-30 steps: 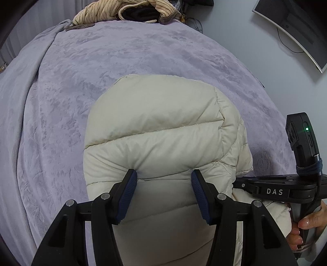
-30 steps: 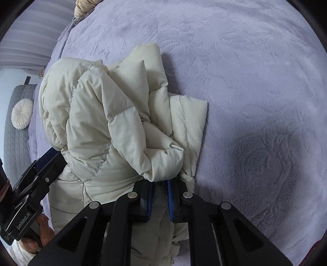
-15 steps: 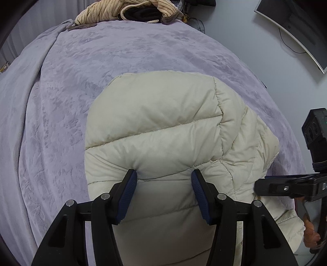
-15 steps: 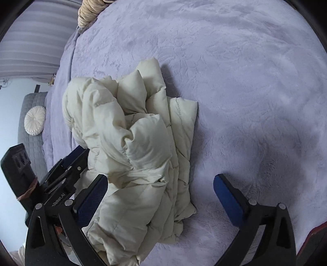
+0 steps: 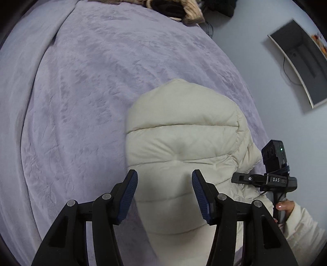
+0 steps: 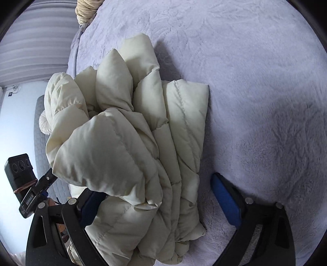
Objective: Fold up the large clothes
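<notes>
Both grippers, left (image 5: 164, 189) and right (image 6: 157, 199), gape wide over the jacket (image 5: 184, 143), gripping nothing. Bundle looks folded, bulging on top. Next: press it flat.

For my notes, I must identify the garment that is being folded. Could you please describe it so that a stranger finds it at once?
Start from the lilac plush bedspread. Near its edge lies a cream quilted puffer jacket, bunched into thick folds. The brown corduroy garment lies at the far end; only the jacket is pale and puffy.
</notes>
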{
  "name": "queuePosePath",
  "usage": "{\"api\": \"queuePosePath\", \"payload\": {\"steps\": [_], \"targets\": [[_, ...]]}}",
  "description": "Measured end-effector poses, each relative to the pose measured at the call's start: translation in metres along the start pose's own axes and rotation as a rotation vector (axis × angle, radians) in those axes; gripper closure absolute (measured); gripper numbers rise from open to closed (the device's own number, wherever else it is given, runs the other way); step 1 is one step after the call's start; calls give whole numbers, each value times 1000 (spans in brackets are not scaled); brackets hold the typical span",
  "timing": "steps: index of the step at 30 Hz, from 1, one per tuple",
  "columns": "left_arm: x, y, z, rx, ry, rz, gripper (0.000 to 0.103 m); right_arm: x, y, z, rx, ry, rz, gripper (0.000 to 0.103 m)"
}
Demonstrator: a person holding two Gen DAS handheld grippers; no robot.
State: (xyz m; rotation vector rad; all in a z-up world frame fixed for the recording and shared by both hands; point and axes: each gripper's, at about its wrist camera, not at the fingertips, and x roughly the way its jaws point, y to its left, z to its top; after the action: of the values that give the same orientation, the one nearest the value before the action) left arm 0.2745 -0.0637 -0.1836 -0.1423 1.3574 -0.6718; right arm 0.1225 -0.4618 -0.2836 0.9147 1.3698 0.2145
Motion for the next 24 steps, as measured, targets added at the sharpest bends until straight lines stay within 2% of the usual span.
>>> {"api": "queuePosePath", "payload": {"steps": [1, 2, 4, 7, 9, 12, 17, 20, 22, 23, 24], "targets": [[-3, 15, 0, -38, 8, -31, 21, 0, 1, 2, 1, -2, 1, 5], [-4, 27, -2, -64, 18, -68, 17, -2, 2, 0, -1, -4, 3, 5], [4, 46, -4, -113, 57, -131, 17, -10, 4, -10, -14, -5, 5, 5], [29, 52, -8, -149, 122, -259, 17, -11, 17, -13, -53, 7, 44, 6], [47, 46, -9, -140, 150, -291, 17, -5, 22, -12, -73, 25, 53, 6], [63, 36, -9, -113, 154, -273, 17, 2, 17, -8, -59, 35, 85, 6], [70, 28, -12, -88, 141, -229, 10, 5, 4, -9, -14, 18, 148, 6], [74, 18, -16, -66, 125, -185, 8, 7, 5, -13, -12, 17, 163, 10], [74, 14, -18, -57, 117, -154, 8, 8, 3, -15, 6, 16, 187, 29], [74, 13, -19, -55, 113, -140, 9, 6, 1, -18, 13, 12, 197, 34], [73, 11, -19, -48, 108, -129, 12, 4, 1, -20, 12, 4, 204, 45]]}}
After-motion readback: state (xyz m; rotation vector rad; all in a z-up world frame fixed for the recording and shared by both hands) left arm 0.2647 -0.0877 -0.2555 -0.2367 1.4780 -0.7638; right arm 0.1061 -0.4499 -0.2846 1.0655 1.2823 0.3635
